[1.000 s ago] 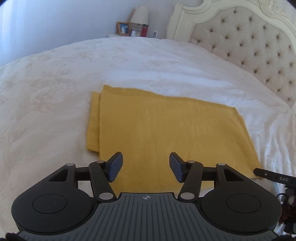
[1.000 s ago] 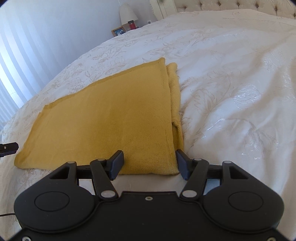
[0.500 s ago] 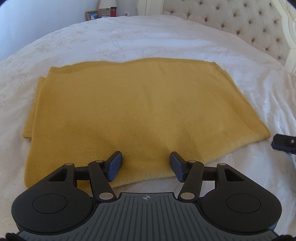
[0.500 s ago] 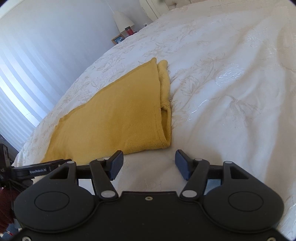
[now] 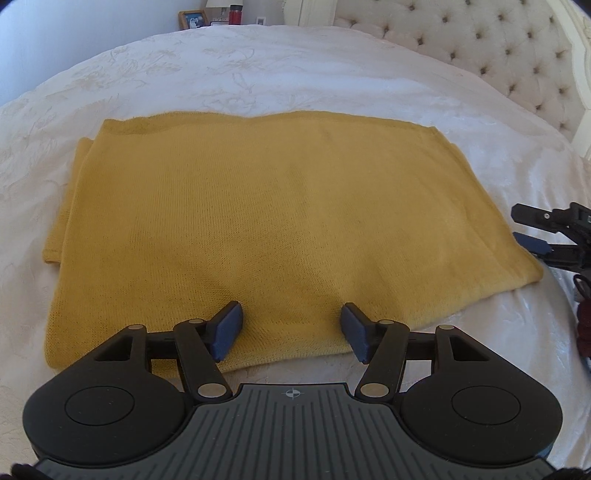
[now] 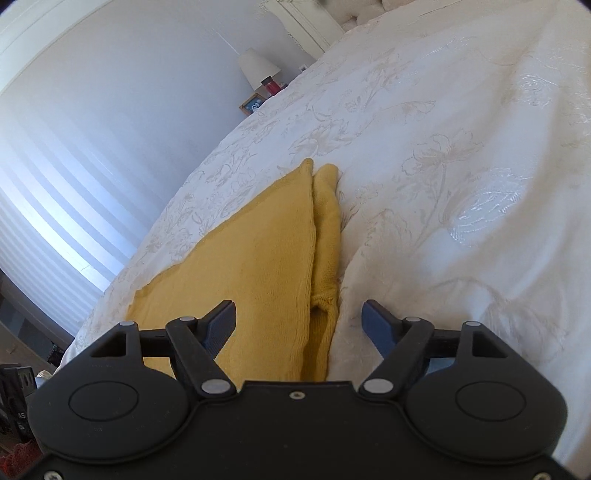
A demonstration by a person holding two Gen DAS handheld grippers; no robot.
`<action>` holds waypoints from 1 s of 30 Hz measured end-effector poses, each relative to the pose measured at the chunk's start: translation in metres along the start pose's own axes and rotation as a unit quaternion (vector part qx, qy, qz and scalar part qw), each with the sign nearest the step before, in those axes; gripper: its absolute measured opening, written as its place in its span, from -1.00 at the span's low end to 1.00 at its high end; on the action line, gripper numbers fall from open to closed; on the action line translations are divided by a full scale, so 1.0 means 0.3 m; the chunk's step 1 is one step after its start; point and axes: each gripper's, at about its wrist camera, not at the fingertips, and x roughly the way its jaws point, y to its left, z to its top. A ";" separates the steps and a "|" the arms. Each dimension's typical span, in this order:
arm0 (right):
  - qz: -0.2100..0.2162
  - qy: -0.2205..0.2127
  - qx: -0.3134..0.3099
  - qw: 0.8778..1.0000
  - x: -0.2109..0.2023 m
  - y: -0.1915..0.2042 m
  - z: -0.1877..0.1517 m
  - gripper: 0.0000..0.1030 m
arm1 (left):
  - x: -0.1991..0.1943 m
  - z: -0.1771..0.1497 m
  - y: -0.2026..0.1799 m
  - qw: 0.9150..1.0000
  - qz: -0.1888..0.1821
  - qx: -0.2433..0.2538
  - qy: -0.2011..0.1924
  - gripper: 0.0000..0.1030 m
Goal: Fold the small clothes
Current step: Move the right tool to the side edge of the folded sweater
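Observation:
A folded mustard-yellow knitted garment (image 5: pixel 277 221) lies flat on the white bed cover (image 5: pixel 258 74). My left gripper (image 5: pixel 291 325) hovers over its near long edge, jaws opening, fabric below them but not pinched. My right gripper (image 6: pixel 299 314) is at the garment's (image 6: pixel 258 258) short end, where the layered folded edge runs between the fingers. Its jaws are opening and the pads (image 6: pixel 376 321) stand clear of the cloth. The right gripper (image 5: pixel 535 229) also shows in the left wrist view at the garment's right end.
A tufted cream headboard (image 5: pixel 480 48) stands at the far right. A nightstand behind the bed holds a lamp (image 6: pixel 256 66), a photo frame (image 5: pixel 192 18) and a red bottle (image 5: pixel 235 13). Embroidered bed cover (image 6: pixel 443 184) spreads around the garment.
The left gripper came lower and nearer over the garment's near edge. The right gripper swung and rolled toward the garment's short end, with its jaws spreading wider.

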 end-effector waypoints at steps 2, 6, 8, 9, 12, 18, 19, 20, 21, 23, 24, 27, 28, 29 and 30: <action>0.006 0.000 0.001 1.000 0.035 -0.006 0.018 0.52 | 0.002 0.002 0.003 1.000 -0.003 -0.004 0.001 0.15; 0.021 0.003 0.001 1.000 0.095 -0.014 0.046 0.52 | 0.007 0.006 0.002 1.000 -0.005 -0.008 0.002 0.22; 0.029 0.006 -0.001 1.000 0.118 -0.013 0.050 0.52 | 0.009 0.006 -0.001 1.000 -0.005 -0.008 0.002 0.29; 0.035 0.005 -0.001 0.999 0.125 -0.014 0.052 0.53 | 0.010 0.007 -0.002 1.000 -0.004 -0.007 0.001 0.30; 0.048 -0.001 0.011 0.999 0.145 -0.023 0.064 0.61 | 0.014 0.008 -0.007 1.000 -0.004 -0.007 0.001 0.33; 0.048 0.022 0.009 0.999 0.124 -0.027 0.049 0.16 | -0.006 0.075 0.013 0.999 -0.018 -0.047 0.008 0.31; 0.042 0.031 0.011 0.999 0.122 -0.033 0.041 -0.33 | -0.009 0.098 0.018 0.998 -0.021 -0.056 0.004 0.31; 0.046 0.035 0.014 0.998 0.121 -0.042 0.029 -0.51 | -0.009 0.119 0.022 0.998 -0.022 -0.063 0.000 0.31; 0.053 0.031 0.017 0.998 0.116 -0.048 0.017 -0.51 | -0.002 0.155 0.026 0.997 -0.020 -0.072 -0.004 0.31; 0.053 0.020 0.026 0.998 0.110 -0.055 0.004 -0.53 | 0.017 0.211 0.029 0.997 -0.012 -0.078 -0.008 0.31; 0.050 0.015 0.027 0.998 0.112 -0.056 -0.001 -0.53 | 0.033 0.241 0.029 0.997 -0.005 -0.079 -0.010 0.31; 0.043 0.009 0.018 0.999 0.119 -0.052 -0.006 -0.56 | 0.098 0.316 0.026 0.996 0.020 -0.081 -0.007 0.31; 0.045 0.007 0.020 0.999 0.122 -0.055 -0.006 -0.56 | 0.121 0.334 0.024 0.996 0.029 -0.084 -0.006 0.31; 0.047 0.007 0.026 0.999 0.128 -0.061 -0.004 -0.58 | 0.141 0.349 0.021 0.996 0.038 -0.084 -0.005 0.31; 0.050 0.006 0.030 0.998 0.127 -0.066 -0.005 -0.58 | 0.158 0.361 0.017 0.995 0.046 -0.084 -0.005 0.31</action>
